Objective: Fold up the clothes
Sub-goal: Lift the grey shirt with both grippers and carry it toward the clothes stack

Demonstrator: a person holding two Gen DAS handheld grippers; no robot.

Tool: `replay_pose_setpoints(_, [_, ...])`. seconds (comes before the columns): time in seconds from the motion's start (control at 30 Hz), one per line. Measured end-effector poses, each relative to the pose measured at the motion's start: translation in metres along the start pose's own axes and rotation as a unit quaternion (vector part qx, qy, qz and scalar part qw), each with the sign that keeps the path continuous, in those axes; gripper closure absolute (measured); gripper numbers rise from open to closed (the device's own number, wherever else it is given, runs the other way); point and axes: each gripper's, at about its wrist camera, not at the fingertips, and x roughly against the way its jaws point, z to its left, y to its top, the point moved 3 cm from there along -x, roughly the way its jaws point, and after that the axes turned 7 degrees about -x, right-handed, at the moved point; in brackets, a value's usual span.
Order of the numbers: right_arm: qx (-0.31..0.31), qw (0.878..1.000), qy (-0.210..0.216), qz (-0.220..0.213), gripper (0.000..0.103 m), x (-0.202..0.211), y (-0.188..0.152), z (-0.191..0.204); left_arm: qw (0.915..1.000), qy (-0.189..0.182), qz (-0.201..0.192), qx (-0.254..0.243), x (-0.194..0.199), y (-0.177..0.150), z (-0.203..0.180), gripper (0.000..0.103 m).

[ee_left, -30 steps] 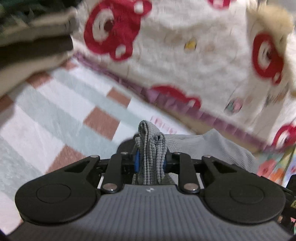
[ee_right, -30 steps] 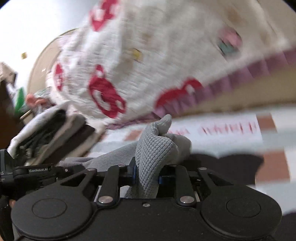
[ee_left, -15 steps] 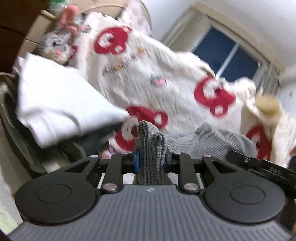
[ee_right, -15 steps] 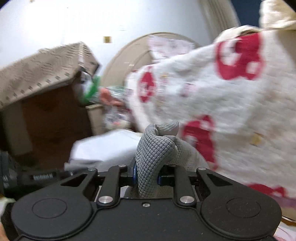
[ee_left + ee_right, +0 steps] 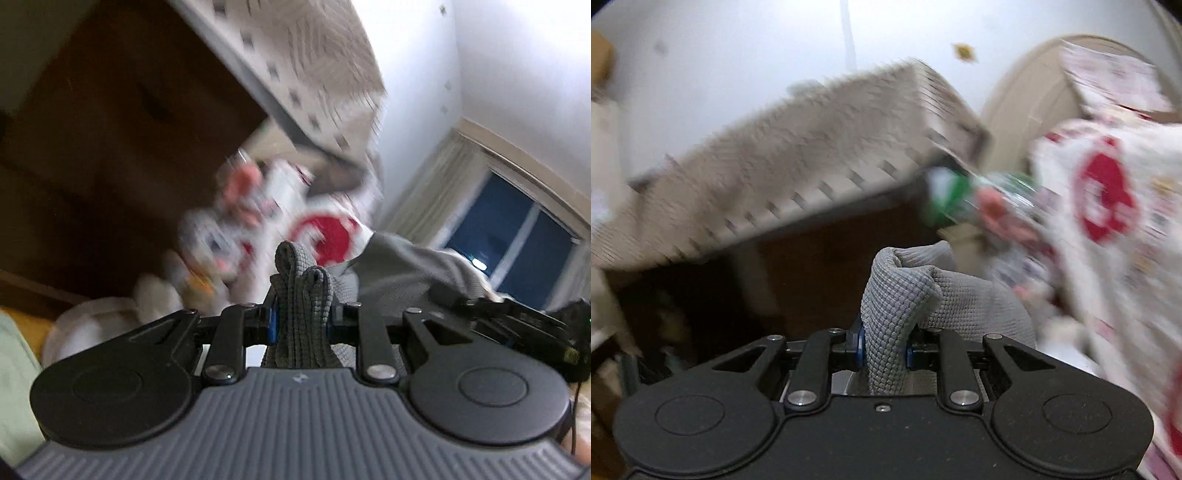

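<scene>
Nearest, the left gripper point(image 5: 301, 321) is clamped on a bunched fold of the grey waffle-knit garment point(image 5: 399, 273); the right gripper point(image 5: 884, 345) pinches another thick corner of it, so the cloth hangs between both, lifted in front of the white blanket with red bear prints point(image 5: 1108, 206). A lopsided pull could likely slip a fold free. No container is clearly visible; the blur hides what lies beyond the blanket.
</scene>
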Motion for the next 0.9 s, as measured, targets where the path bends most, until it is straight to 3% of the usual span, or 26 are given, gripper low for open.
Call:
replay_pose_setpoints(0.07, [-0.017,0.998,0.041,-0.034,0.081,-0.014,0.007,-0.011,0.9998,0.001,0.000,-0.019,-0.018,0.017,-0.001,0.082])
replay_pose_setpoints(0.17, [-0.070,0.995,0.021,-0.066,0.081,-0.021,-0.011,-0.063,0.9971,0.023,0.072,-0.015,-0.077,0.012,0.003,0.082])
replay_pose_setpoints(0.27, [-0.167,0.982,-0.058,-0.060,0.079,-0.027,-0.053,-0.144,0.9877,0.042,0.144,-0.042,-0.145,-0.036,0.001,0.082])
replay_pose_setpoints(0.33, [-0.243,0.961,-0.133,-0.028,0.077,-0.033,-0.084,-0.197,0.9769,0.069,0.190,-0.070,-0.177,-0.072,-0.001,0.085])
replay_pose_setpoints(0.4, [-0.263,0.945,-0.194,0.011,0.073,-0.030,-0.111,-0.227,0.9670,0.124,0.213,-0.063,-0.192,-0.098,0.001,0.086])
replay_pose_setpoints(0.53, [-0.296,0.941,-0.165,-0.002,0.053,-0.013,-0.130,-0.244,0.9775,0.125,0.166,-0.035,-0.191,-0.106,0.003,0.086])
replay_pose_setpoints(0.6, [-0.297,0.943,-0.147,-0.013,0.056,-0.009,-0.128,-0.245,0.9760,0.137,0.159,-0.060,-0.190,-0.111,0.000,0.086])
replay_pose_setpoints(0.63, [-0.297,0.945,-0.138,-0.018,0.065,-0.007,-0.128,-0.246,0.9751,0.141,0.157,-0.067,-0.190,-0.112,-0.004,0.087])
replay_pose_setpoints(0.67, [-0.277,0.952,-0.126,-0.028,0.082,-0.007,-0.122,-0.244,0.9744,0.146,0.153,-0.077,-0.190,-0.112,-0.009,0.088])
replay_pose_setpoints(0.8, [-0.159,0.981,-0.101,-0.047,0.082,-0.013,-0.104,-0.226,0.9651,0.169,0.149,-0.133,-0.190,-0.108,-0.027,0.088])
replay_pose_setpoints(0.9, [-0.113,0.983,-0.137,-0.040,0.079,-0.022,-0.110,-0.237,0.9582,0.188,0.163,-0.141,-0.195,-0.113,-0.026,0.088])
